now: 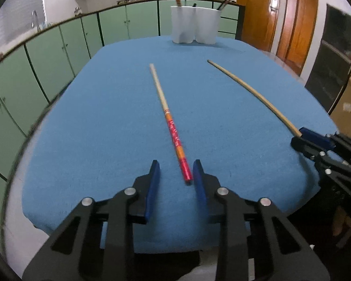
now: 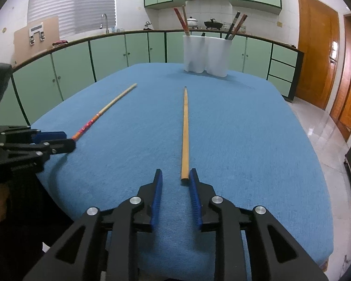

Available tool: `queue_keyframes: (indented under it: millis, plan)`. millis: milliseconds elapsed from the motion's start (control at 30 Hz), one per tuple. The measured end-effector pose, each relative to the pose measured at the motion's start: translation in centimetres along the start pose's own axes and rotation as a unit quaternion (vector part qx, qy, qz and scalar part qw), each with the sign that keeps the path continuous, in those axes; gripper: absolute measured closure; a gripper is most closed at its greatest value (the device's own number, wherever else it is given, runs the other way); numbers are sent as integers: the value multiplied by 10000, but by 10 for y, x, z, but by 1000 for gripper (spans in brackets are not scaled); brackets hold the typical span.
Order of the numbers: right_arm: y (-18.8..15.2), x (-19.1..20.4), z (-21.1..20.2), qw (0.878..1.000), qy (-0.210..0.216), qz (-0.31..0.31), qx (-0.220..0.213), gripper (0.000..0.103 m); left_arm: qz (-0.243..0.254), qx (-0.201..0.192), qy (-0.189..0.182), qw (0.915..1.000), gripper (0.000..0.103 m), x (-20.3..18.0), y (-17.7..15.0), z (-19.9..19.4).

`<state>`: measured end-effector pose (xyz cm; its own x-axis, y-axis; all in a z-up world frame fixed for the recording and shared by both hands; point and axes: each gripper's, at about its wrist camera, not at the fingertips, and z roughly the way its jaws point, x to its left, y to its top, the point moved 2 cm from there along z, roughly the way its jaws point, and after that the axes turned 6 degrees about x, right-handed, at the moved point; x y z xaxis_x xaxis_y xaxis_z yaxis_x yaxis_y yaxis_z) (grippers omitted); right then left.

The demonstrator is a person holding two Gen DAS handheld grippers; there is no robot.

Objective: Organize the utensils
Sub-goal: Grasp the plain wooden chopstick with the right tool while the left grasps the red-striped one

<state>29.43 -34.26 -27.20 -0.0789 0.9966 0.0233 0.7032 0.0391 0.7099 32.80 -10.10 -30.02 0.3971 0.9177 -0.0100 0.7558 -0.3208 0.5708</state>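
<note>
- Left gripper [image 1: 175,171]: fingers apart over the near part of the blue table [image 1: 93,128]; the red end of the red-and-tan chopstick [image 1: 173,130] lies between them, beside the right pad, unclamped.
- Middle of the table: bare cloth separates the two chopsticks, which lie well apart; open surface stretches to the far edge.
- Right gripper [image 2: 175,175]: fingers apart; the near end of the plain wooden chopstick [image 2: 185,135] rests just beside the right pad, not pinched.
- Far edge: two white holders [image 2: 207,55], touching, with chopsticks standing inside.
</note>
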Motion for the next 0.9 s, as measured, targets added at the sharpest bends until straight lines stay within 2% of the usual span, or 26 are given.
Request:
queue_keyframes:
  millis: [67,133,233,267,333,433,733,900]
  plan:
    - [0,0,0,10000,-25,23,8,79,30,-25,-33,10000,73,1,-1,-2]
    - [0,-1,0,9999,-119,39,20,78,50,-53,-83,9999,63,1,-3,-2]
    - [-2,-4,0,9998,-129,117,49,78,79,-117,-88,9999,63,-2,-5,-1]
    - [-2,-3,1,9999,-135,79,60,77,77,-140,-96,9998,64,-2,-6,-1]
    - [-2,-2,1,9999,-102,48,63,83,50,-156,-138,9998,81,0,-4,0]
    - [0,1,1,10000,-50,16,84,93,-29,-153,-189,9997,96,2,-1,1]
    - [0,-2,-12,9997,40,230,71,96,-105,-455,-259,9986,96,1,9,-28]
    - [11,-4,-38,9992,98,374,-93,96,-126,-677,-262,9973,97,4,18,-54]
